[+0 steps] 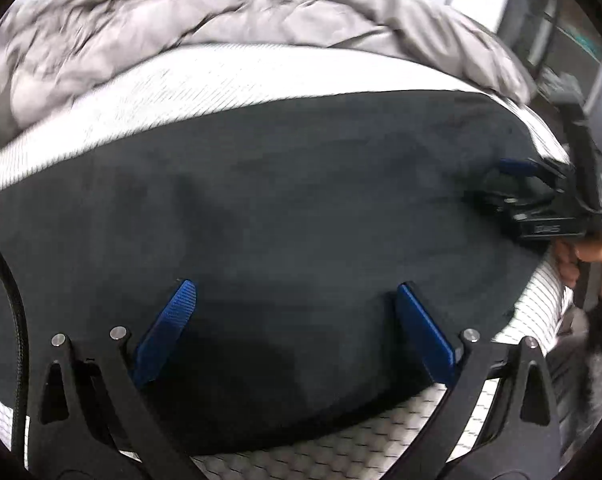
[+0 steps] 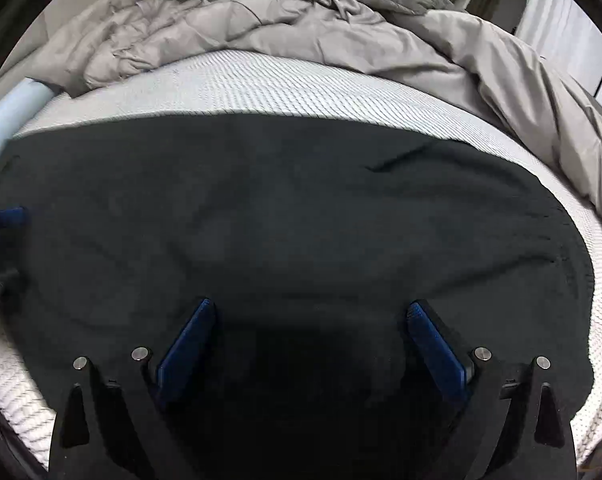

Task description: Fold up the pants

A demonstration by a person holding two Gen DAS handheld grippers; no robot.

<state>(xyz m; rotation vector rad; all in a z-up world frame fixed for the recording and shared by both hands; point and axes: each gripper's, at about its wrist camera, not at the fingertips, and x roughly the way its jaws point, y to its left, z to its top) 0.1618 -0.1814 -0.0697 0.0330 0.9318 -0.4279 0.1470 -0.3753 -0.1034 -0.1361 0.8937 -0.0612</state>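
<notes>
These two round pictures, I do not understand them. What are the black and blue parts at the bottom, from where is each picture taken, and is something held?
Each picture comes from a camera mounted on a hand-held gripper, looking forward along its two blue fingers. A person carries one gripper in each hand. The left gripper and the right gripper both stand open and hold nothing. Below them dark pants lie spread flat on a white mattress, with a crumpled grey duvet behind. In the left view, the right gripper and the person's hand appear at the edge.
</notes>
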